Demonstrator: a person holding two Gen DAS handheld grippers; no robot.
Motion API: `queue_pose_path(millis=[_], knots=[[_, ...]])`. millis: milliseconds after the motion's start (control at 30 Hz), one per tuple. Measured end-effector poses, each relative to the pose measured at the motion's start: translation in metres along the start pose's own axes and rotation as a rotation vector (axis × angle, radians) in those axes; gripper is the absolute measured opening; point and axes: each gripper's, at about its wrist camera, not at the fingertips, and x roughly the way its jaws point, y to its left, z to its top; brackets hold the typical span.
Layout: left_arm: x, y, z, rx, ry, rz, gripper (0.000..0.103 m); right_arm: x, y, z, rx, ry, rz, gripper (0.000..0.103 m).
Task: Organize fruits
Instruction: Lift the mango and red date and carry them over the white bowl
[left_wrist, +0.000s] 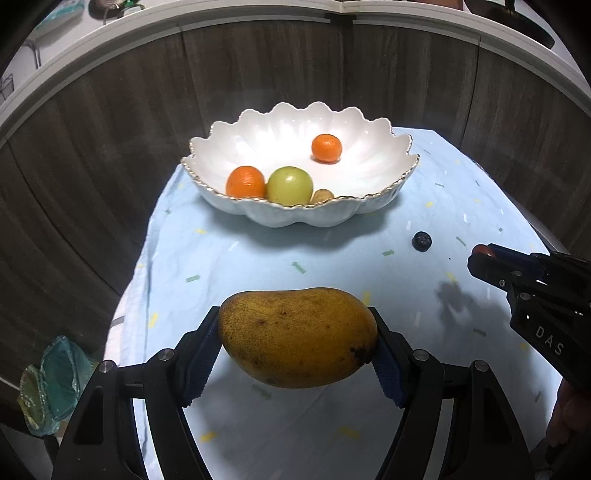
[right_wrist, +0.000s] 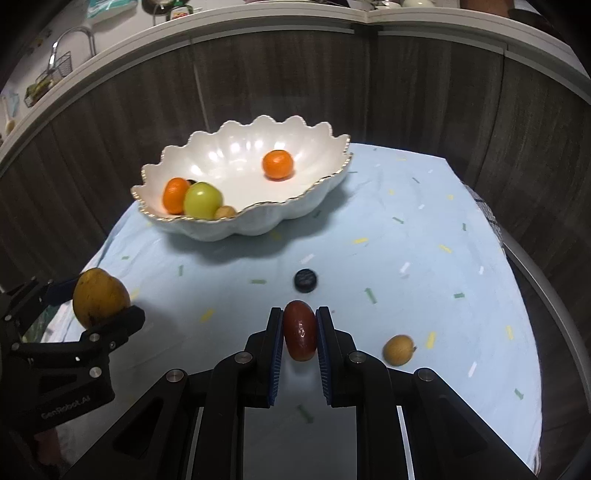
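the left gripper (left_wrist: 297, 363) is clamped on a yellow mango (left_wrist: 297, 336), lifted above the near part of the table's light blue cloth (left_wrist: 229, 258). the mango's long axis runs crosswise between the blue pads (left_wrist: 199, 365), one pad on each end, its dark stem end toward the right pad and tilted slightly down.

the right gripper (right_wrist: 300, 332) is closed on a small dark red oval fruit (right_wrist: 300, 329), whose long axis lies along the fingers, pointing away toward the bowl. it is held above the cloth near the near edge.

a white scalloped bowl (right_wrist: 258, 225) with a gold rim sits at the far side of the cloth. inside, an orange (right_wrist: 176, 195), a green apple (right_wrist: 202, 200) and a small tan fruit (right_wrist: 225, 212) cluster at its near-left wall, touching; a second orange (right_wrist: 277, 164) lies apart toward the far right.

a dark round berry (right_wrist: 305, 280) rests on the cloth between bowl and right gripper. another tan fruit (right_wrist: 398, 349) lies just right of that gripper.
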Motion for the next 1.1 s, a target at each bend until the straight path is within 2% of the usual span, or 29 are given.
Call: queue_pose_path(millis=[267,567,1100], knots=[[-0.016,0.007,0.001,-0.009,-0.022,0.014,0.074,-0.015,0.012,0.006,-0.011,-0.025,0.010,0.019],[-0.024,0.011,0.019,-0.012,-0.048,0.006,0.074,-0.019,0.014,0.033,0.003,-0.065,0.017,0.019],[-0.008,0.032,0.103,-0.004,-0.140,0.010,0.073,-0.005,0.011,0.118,-0.002,-0.164,0.018,0.019]])
